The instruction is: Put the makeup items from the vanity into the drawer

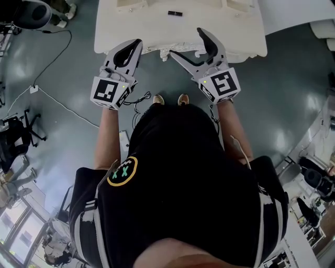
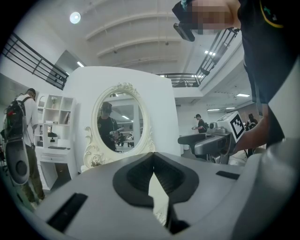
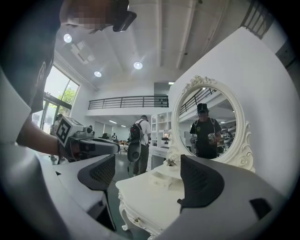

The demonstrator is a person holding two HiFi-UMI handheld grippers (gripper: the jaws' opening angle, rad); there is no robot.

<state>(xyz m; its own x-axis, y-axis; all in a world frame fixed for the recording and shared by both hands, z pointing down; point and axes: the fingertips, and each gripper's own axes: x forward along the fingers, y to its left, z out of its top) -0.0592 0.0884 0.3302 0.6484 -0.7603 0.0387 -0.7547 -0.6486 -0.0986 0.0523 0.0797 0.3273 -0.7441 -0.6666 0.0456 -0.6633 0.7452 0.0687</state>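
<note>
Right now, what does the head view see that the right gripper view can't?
Only the head view: a small black oblong item on the white vanity, and the person's tan shoes. Only the right gripper view: the oval mirror in its carved white frame and a person wearing a backpack. Both: the vanity, the shut left gripper and the open, empty right gripper.

Bright ceiling lights (image 3: 137, 65), floor (image 1: 293, 78) glare, fisheye edges w/ dark corners.
</note>
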